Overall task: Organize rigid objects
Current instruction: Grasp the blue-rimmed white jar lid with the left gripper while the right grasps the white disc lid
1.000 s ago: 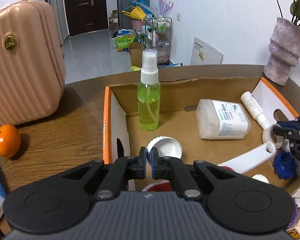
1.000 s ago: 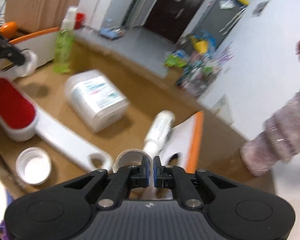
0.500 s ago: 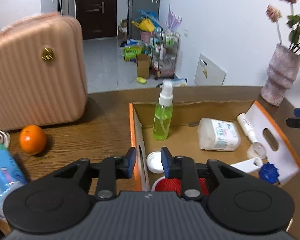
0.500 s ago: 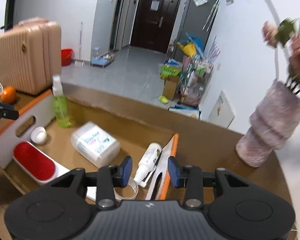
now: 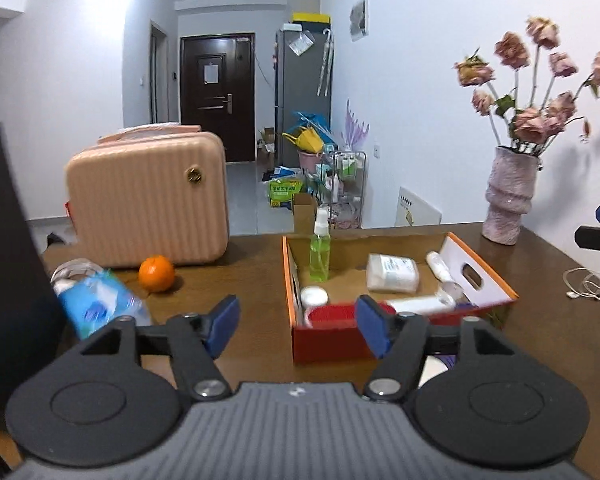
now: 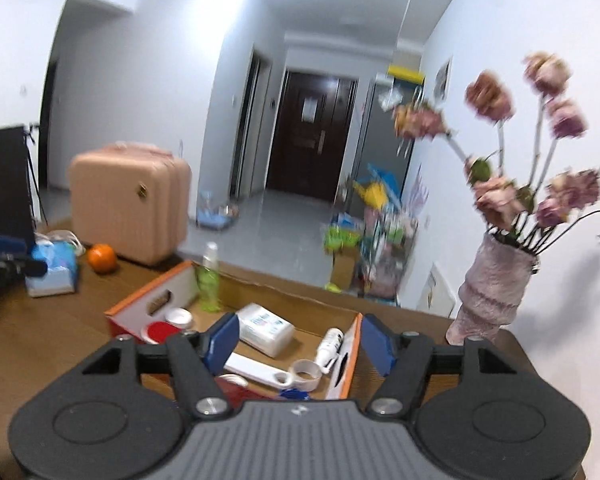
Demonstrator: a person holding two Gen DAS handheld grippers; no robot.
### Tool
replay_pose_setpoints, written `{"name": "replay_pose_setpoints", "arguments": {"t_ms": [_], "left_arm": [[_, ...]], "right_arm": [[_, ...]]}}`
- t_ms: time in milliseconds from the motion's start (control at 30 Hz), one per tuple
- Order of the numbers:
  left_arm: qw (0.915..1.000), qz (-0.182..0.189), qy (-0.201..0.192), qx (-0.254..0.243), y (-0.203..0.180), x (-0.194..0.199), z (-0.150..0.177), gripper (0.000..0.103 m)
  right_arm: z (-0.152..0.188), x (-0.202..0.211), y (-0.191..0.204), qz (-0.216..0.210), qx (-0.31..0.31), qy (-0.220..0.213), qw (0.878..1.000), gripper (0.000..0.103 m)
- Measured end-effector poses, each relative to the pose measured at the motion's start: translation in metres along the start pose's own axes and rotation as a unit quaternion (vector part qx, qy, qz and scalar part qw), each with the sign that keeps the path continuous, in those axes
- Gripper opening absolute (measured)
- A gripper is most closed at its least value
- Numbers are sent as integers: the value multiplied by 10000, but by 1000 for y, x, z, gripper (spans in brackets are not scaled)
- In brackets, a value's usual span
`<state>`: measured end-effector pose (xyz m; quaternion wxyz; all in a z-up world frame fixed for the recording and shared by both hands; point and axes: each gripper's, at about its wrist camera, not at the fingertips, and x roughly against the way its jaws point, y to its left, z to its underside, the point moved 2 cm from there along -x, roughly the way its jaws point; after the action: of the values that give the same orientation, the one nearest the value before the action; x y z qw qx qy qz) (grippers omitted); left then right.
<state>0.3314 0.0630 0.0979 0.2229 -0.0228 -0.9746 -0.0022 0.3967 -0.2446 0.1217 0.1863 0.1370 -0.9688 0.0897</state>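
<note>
Now both grippers hang above the near side of the table, holding nothing. The left gripper [image 5: 298, 326] has its fingers spread wide, and so does the right gripper [image 6: 300, 340]. The cardboard box [image 5: 332, 340] sits in the middle of the table. Inside it the green spray bottle [image 5: 320, 250] stands up at the far left, and the white tub [image 5: 392, 274] lies just right of it. The job looks almost done. For anything more, come down slowly, straight over the box, and keep clear of the bottle so it does not tip.
</note>
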Motion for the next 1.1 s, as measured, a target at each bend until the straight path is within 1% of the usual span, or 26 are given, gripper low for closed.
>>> {"name": "replay_pose_setpoints", "arguments": {"t_ms": [67,100,133,200,267,367,500,567,600,667,733,833,933,1000,1033,1100], "left_arm": [[9999,-71,-129,66,-4,25,21,73],[9997,-101,-201,46,-7,37,32,75],[9996,-126,-248,46,-10,49,43,77],[9994,-153,-290,81,-17,69,63,80],[9994,-125,-303,58,-25,87,84,85],[9995,-153,-258,46,-40,108,121,89],[9998,16,188,-75,-61,116,168,89],[9994,44,324,-75,-65,117,180,89],[9993,66,363,-57,-66,117,184,89],[9992,81,389,-107,-69,116,186,89],[9991,17,373,-194,-71,113,184,89],[9990,61,392,-216,-74,103,179,89],[9984,139,471,-285,-81,84,171,89],[9978,209,533,-335,-87,68,166,92],[9974,296,584,-311,-90,59,162,94],[9959,465,700,-326,-96,38,152,94]], "right_arm": [[15,33,12,23,-41,-300,9995,78],[23,46,17,38,-34,-432,9991,80],[32,59,23,140,-14,-576,9982,82],[51,85,34,326,-13,-755,9966,82],[72,101,46,310,-142,-742,9967,84],[107,124,62,83,-351,-705,9969,87],[151,147,80,-146,-507,-670,9964,89],[169,148,88,-340,-589,-494,9965,89],[177,146,91,-412,-559,-345,9970,89],[188,143,97,-418,-462,-132,9980,89],[196,141,98,-401,-457,-62,9981,88],[199,135,93,-403,-649,56,9971,87],[200,124,84,-373,-813,152,9959,84],[202,113,77,-326,-890,242,9952,82],[201,107,73,-317,-943,276,9947,81],[200,93,61,-298,-1060,334,9934,80]]}}
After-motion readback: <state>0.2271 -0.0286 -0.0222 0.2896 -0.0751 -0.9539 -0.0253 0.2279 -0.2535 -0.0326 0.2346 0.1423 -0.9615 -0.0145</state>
